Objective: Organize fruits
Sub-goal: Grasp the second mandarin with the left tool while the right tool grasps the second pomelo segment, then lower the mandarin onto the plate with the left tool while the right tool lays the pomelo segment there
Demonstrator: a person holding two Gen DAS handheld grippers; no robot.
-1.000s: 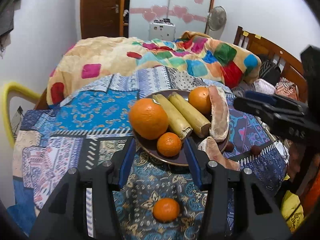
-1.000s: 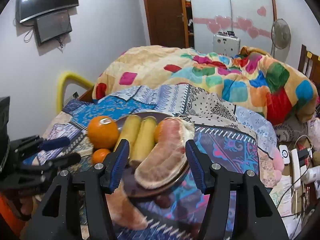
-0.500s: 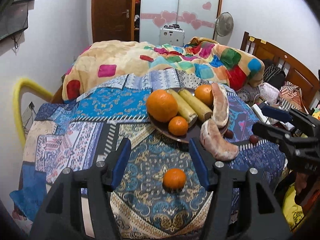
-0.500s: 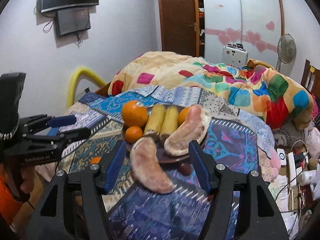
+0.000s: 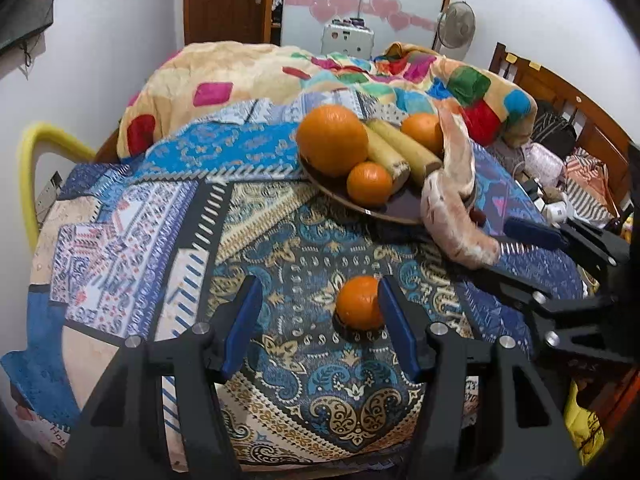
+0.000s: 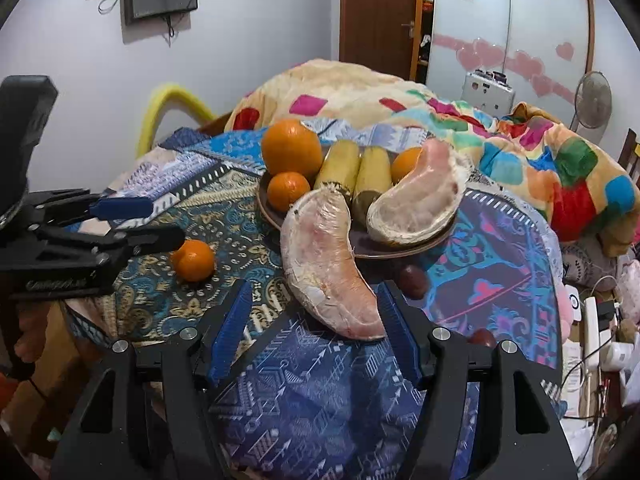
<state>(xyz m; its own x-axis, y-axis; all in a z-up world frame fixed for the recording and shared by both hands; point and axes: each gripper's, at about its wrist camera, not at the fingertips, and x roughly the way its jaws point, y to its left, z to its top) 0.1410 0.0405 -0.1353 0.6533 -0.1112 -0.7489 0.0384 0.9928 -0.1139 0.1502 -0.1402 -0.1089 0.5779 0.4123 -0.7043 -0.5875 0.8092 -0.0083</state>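
Both jaws gape, empty: left gripper [image 5: 320, 312] nears the orange [image 5: 357, 303], right gripper [image 6: 314, 312] the pomelo wedge [image 6: 328, 264]; next, straddle and close.

So the brown plate [image 6: 420, 246] sat on the patterned cloth with a big orange [image 6: 291, 147] at its left, a small mandarin [image 6: 287, 191] right in front of it, two yellowish peeled stalks [image 6: 356, 174] side by side in the middle, and another orange [image 6: 405, 164] tucked behind a pale pink pomelo wedge [image 6: 416, 200] at the right. A second pomelo wedge [image 6: 328, 264] lay curved on the cloth, its top end leaning on the plate's front rim. One loose mandarin [image 5: 357, 302] sat alone on the cloth, well apart from the plate.
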